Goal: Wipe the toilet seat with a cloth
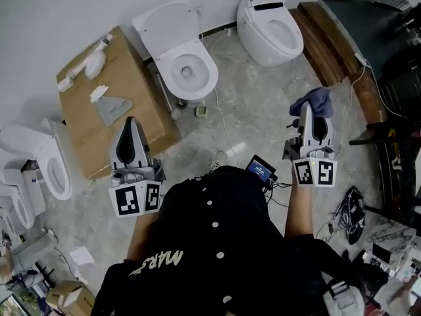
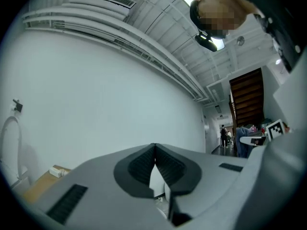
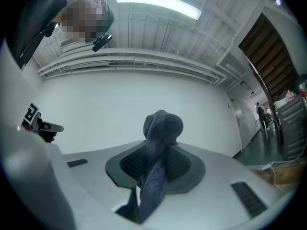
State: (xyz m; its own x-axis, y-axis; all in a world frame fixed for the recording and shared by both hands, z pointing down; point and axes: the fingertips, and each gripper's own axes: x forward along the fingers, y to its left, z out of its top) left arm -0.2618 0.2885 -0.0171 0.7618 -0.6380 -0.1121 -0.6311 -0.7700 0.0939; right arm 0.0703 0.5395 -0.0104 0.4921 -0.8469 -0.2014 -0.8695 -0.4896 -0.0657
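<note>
We hold our right gripper (image 3: 156,156) clamped on a blue-grey cloth (image 3: 163,123), our left gripper (image 2: 154,153) closed and empty, white toilet seat (image 1: 170,78) well ahead of both

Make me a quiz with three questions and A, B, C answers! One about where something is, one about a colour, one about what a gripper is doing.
1. Where is the big brown cardboard box in the head view?
A. At the picture's left of the white toilet with its lid up
B. On top of that toilet
C. Held up in a gripper

2. What colour is the bunched cloth?
A. Red
B. Blue-grey
C. Yellow

3. How is the left gripper?
A. Wide open
B. Shut on the cloth
C. Shut on nothing

Answers:
1 A: the box sits on the floor just left of that toilet.
2 B: it shows blue-grey where the right gripper clamps it.
3 C: its jaws meet with nothing between them.
</note>
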